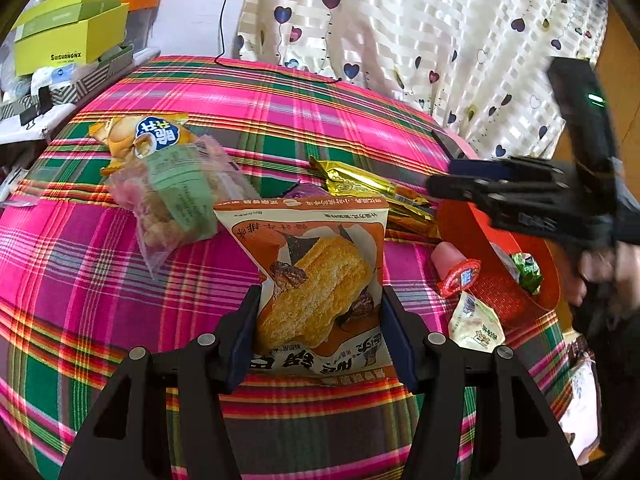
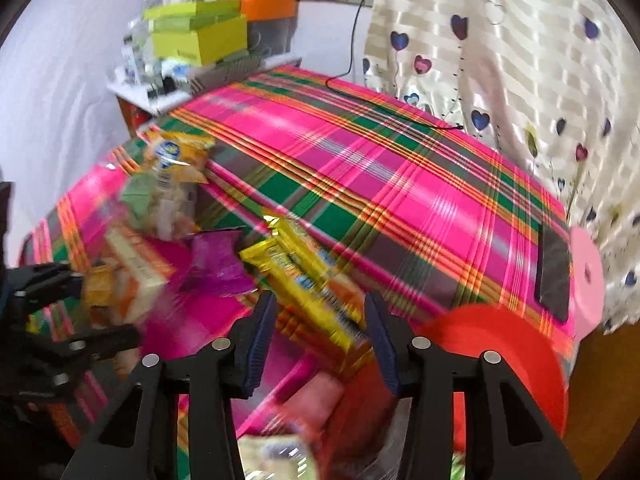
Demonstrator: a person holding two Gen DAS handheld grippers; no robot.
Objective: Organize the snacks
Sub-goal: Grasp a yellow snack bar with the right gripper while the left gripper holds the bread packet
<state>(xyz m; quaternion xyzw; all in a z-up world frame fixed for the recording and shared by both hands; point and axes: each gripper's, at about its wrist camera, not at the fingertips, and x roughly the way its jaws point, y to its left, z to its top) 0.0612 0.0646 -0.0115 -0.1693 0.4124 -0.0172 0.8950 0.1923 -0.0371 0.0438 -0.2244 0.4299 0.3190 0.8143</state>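
Note:
My left gripper (image 1: 318,320) is shut on an orange-and-white bread snack packet (image 1: 316,276), its pads on both side edges, held above the plaid cloth. My right gripper (image 2: 320,328) is open, its jaws on either side of the gold snack bars (image 2: 308,276) without squeezing them; the view is blurred. It shows in the left wrist view (image 1: 452,178) above the red basket (image 1: 516,280), which holds a green-wrapped snack (image 1: 528,266). A pink jelly cup (image 1: 454,266) and a white packet (image 1: 476,326) lie beside the basket.
A clear bag of puffs (image 1: 176,196), a yellow biscuit packet (image 1: 140,136) and a purple packet (image 2: 216,264) lie on the plaid cloth (image 1: 280,112). A phone in a pink case (image 2: 560,272) lies at the right edge. Green boxes (image 1: 68,32) stand at the back left. A heart-print curtain (image 1: 420,40) hangs behind.

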